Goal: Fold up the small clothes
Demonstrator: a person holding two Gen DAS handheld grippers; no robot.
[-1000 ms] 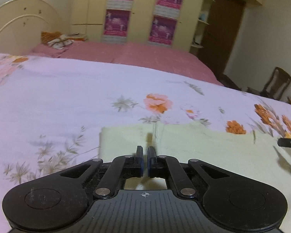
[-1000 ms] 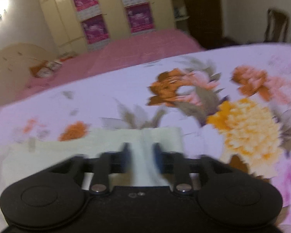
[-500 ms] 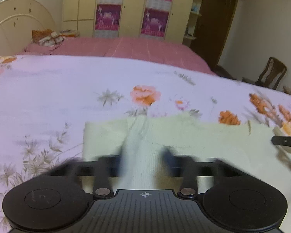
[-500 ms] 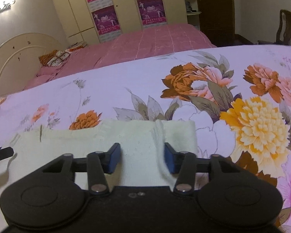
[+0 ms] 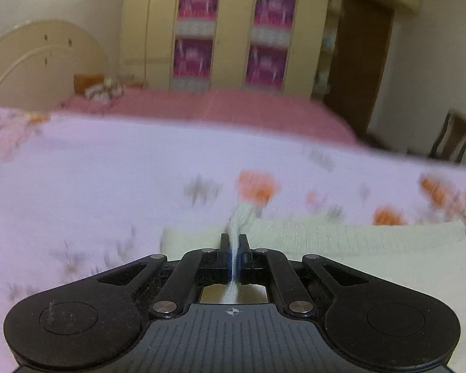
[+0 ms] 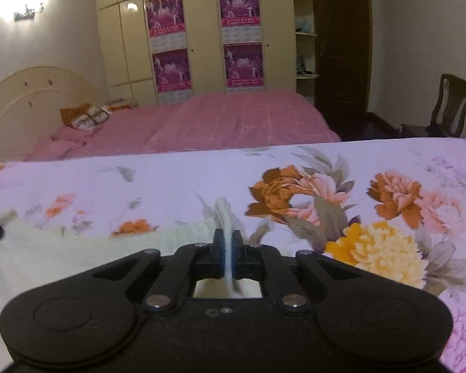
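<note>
A pale cream knitted garment [image 5: 357,242] lies flat on the flowered lilac bedsheet [image 5: 93,186]. My left gripper [image 5: 233,242] is shut on a pinched fold of the garment near its left far corner; the fabric bunches up between the pads. In the right wrist view the same garment [image 6: 77,255] spreads to the left, and my right gripper [image 6: 228,239] is shut on a raised fold at its right far corner. Each gripper's black tip shows at the edge of the other's view.
Beyond the flowered bed is a pink-covered bed [image 6: 217,118] with a cushion [image 6: 84,115] at its curved headboard. Cream wardrobes with purple posters [image 6: 242,31] line the back wall. A dark door [image 6: 341,46] and a wooden chair [image 6: 450,105] stand at the right.
Both grippers stood open over the garment's far edge half a second ago. Both have now closed, each pinching a fold of the cream fabric. The left view has tilted up slightly and blurred.
</note>
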